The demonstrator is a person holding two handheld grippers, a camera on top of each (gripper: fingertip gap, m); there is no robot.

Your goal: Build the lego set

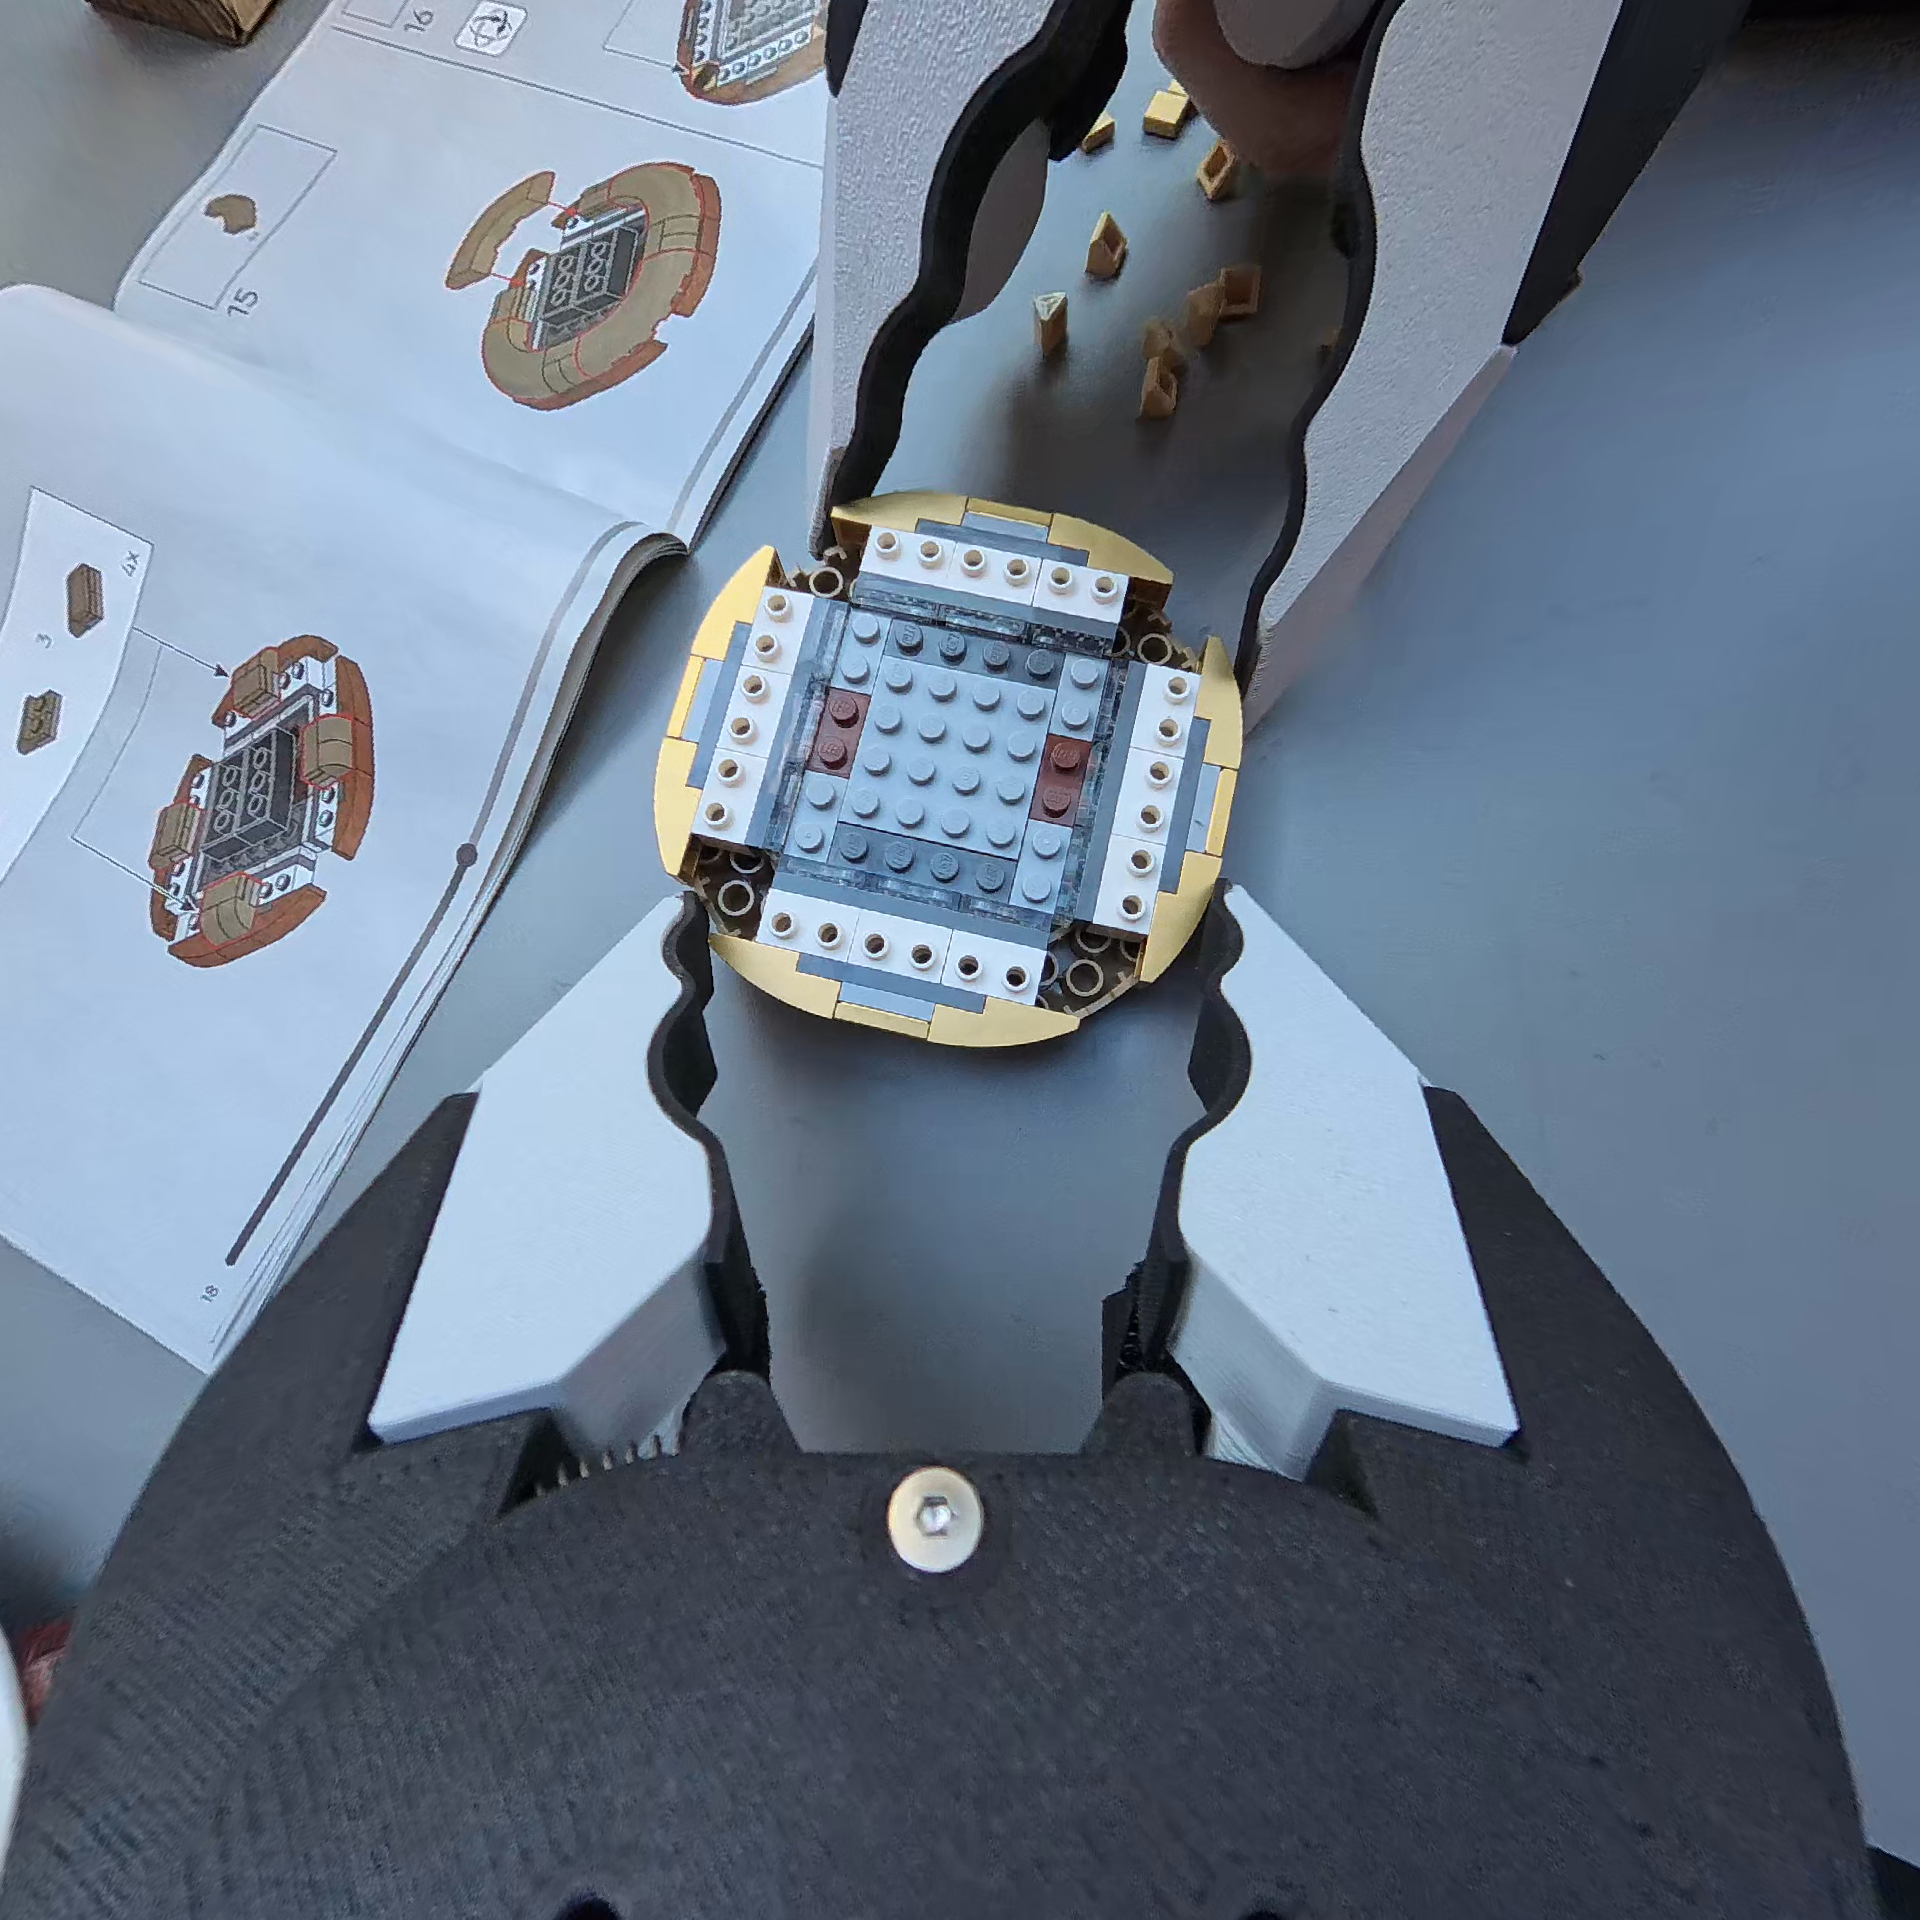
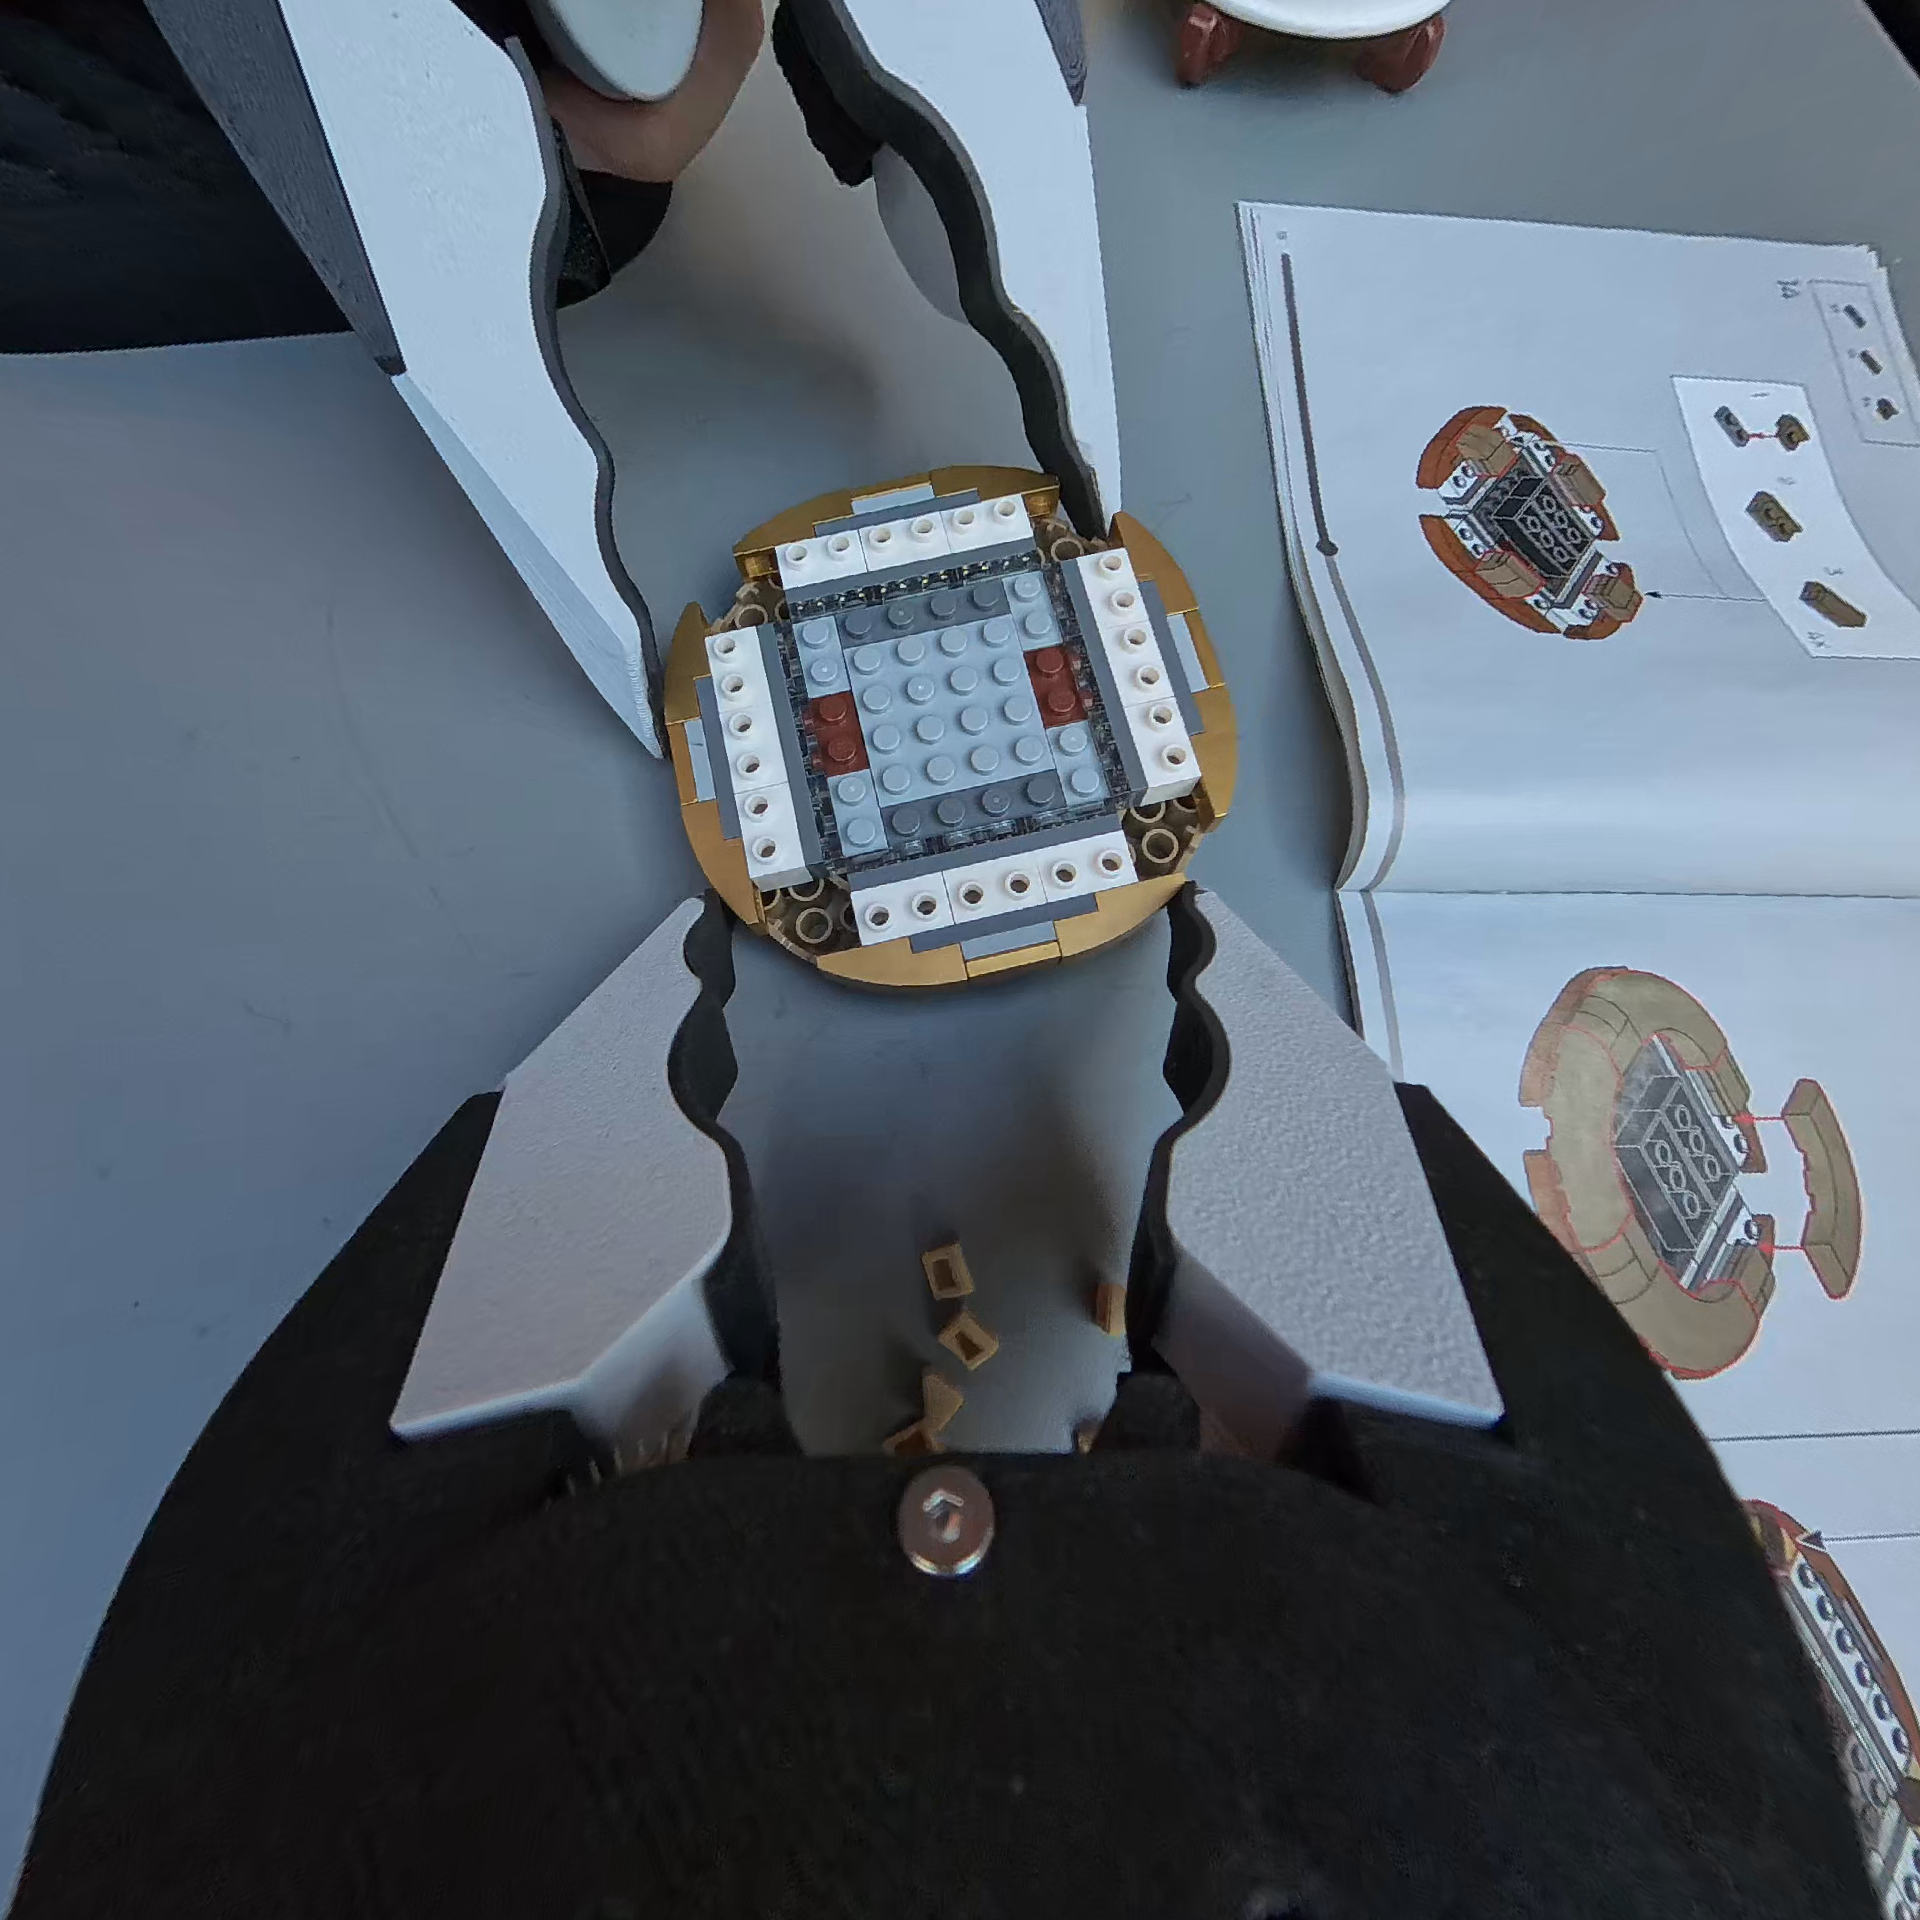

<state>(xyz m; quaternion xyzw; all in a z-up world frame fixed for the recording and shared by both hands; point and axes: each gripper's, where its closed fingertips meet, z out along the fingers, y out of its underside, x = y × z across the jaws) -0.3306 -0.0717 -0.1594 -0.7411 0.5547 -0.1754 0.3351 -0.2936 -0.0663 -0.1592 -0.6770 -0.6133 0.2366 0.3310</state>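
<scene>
A round lego build (image 1: 951,764) lies flat on the grey table: gold rim, white studded bricks on four sides, a grey studded centre and two small red-brown plates. It also shows in the right wrist view (image 2: 951,727). My left gripper (image 1: 956,912) is open, its fingertips flanking the build's near rim. My right gripper (image 1: 1049,566) reaches in from the far side, open, tips at the far rim. In the right wrist view my right gripper (image 2: 945,909) flanks the near rim and the left gripper (image 2: 864,608) stands opposite. Neither holds anything.
An open instruction booklet (image 1: 364,623) lies left of the build, and appears on the right in the right wrist view (image 2: 1610,623). Several small loose tan pieces (image 1: 1174,332) lie beyond the build, under my right gripper (image 2: 956,1340). A white object on red-brown feet (image 2: 1309,42) stands farther off.
</scene>
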